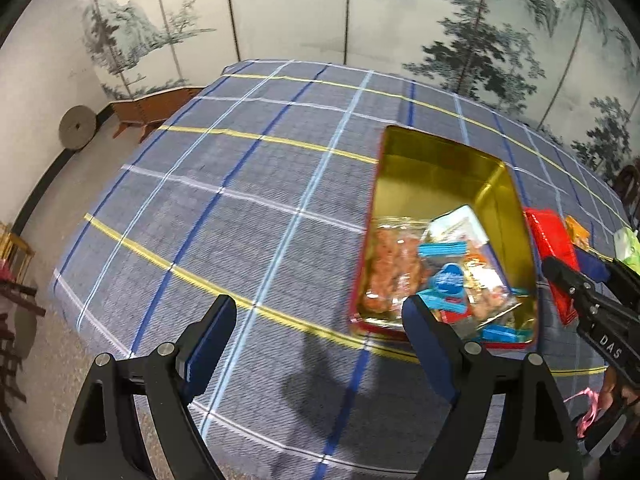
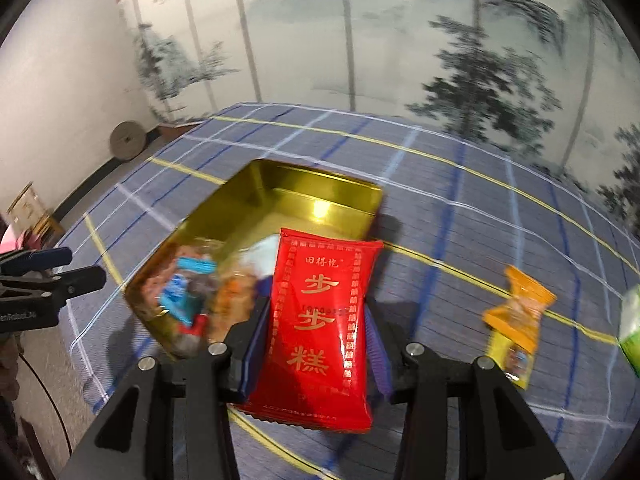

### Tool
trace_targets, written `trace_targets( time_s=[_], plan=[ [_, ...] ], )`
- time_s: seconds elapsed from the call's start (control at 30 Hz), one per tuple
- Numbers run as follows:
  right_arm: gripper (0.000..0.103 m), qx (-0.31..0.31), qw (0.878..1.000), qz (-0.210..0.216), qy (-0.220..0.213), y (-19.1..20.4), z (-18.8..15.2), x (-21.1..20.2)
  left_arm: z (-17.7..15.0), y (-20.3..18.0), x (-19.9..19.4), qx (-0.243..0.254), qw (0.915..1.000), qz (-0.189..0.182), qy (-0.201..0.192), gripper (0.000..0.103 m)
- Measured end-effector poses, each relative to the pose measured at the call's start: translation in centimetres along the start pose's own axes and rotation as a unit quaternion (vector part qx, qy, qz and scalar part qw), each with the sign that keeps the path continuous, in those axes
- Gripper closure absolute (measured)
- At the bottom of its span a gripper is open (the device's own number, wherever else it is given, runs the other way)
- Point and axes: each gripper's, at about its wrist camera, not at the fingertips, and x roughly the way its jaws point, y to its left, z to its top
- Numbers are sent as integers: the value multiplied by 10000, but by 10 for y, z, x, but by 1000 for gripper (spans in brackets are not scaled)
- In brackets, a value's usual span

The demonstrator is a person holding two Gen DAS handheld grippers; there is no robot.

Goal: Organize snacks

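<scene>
Right gripper (image 2: pixel 316 328) pinches one red packet (image 2: pixel 320 320) between its blue pads, packet upright along the fingers, top edge over the near right rim of the tin (image 2: pixel 320 188). Packet bears gold Chinese characters, large ones reading 步步糕; small print unreadable.

Left gripper (image 1: pixel 320 320) spread wide, nothing between its jaws, held over the plaid cloth (image 1: pixel 240 200) just left of the tin's near end.

One tin, gold inside, red outside, on the cloth. Near half holds several clear and blue-labelled packets (image 1: pixel 440 276), blurred, count uncertain; far half bare.

On the cloth right of the tin: one orange packet (image 2: pixel 516 320), and one green-white packet (image 2: pixel 630 320) at the frame edge. "DAS" readable on the right gripper's side in the left view.
</scene>
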Motion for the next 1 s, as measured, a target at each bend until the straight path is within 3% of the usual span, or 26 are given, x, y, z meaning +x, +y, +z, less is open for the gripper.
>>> trace_targets(
  time_s=[0.47,1.0],
  plan=[
    [58,-306,9991,181,249,34,5,29,-8,35,8,-390,9986,334,157,21],
    [55,-440,9982,223,338,46,2,44,-10,28,10,-342,9987,319,208,21]
  ],
)
